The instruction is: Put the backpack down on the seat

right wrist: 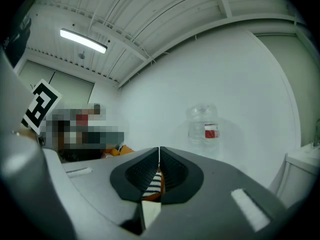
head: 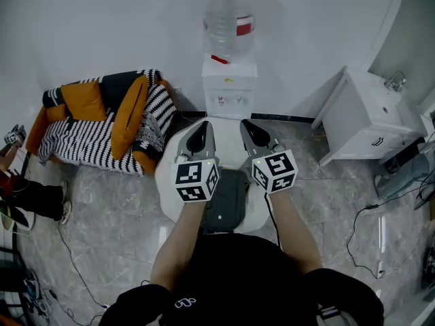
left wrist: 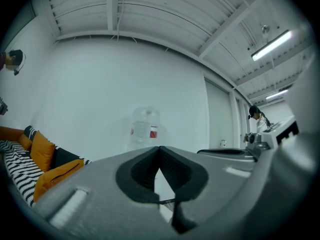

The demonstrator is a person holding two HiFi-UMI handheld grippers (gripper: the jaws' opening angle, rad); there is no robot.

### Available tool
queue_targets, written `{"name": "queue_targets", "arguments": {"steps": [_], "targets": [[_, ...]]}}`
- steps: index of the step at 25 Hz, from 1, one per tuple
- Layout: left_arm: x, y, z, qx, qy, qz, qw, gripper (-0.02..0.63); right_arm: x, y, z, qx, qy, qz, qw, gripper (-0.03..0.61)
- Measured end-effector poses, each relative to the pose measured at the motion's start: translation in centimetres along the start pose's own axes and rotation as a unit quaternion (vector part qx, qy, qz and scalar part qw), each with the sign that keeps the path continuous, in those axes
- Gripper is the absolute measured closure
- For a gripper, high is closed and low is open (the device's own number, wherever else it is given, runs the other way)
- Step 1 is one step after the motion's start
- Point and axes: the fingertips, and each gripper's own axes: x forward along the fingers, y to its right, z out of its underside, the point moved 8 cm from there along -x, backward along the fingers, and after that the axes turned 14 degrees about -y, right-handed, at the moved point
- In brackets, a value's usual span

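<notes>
In the head view a dark grey backpack [head: 225, 201] lies on a round white seat [head: 167, 176], below and between my two forearms. Both grippers are held level above the seat and point toward the far wall. The left gripper [head: 202, 126] is shut with nothing in it; in its own view the left gripper [left wrist: 159, 149] shows the jaws meeting with nothing between them. The right gripper [head: 247, 125] is shut and empty too, and the right gripper [right wrist: 159, 150] shows its jaws closed edge to edge. Neither gripper touches the backpack.
A water dispenser [head: 230, 85] with a large bottle [left wrist: 145, 129] stands against the wall straight ahead. A sofa [head: 102, 124] with striped and orange cushions is at the left. A white cabinet [head: 363, 117] stands at the right. Cables [head: 363, 233] trail over the tiled floor. A person's legs [head: 30, 199] show at far left.
</notes>
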Motion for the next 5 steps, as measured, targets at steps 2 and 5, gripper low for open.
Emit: {"name": "queue_targets", "arguments": {"steps": [2, 5], "targets": [[0.11, 0.16, -0.1, 0.003, 0.001, 0.001, 1.0, 0.615, -0.01, 0.13, -0.1, -0.002, 0.001, 0.0, 1.0, 0.577], [0.22, 0.46, -0.15, 0.008, 0.002, 0.002, 1.0, 0.615, -0.09, 0.36, -0.25, -0.003, 0.003, 0.0, 1.0, 0.577]]}}
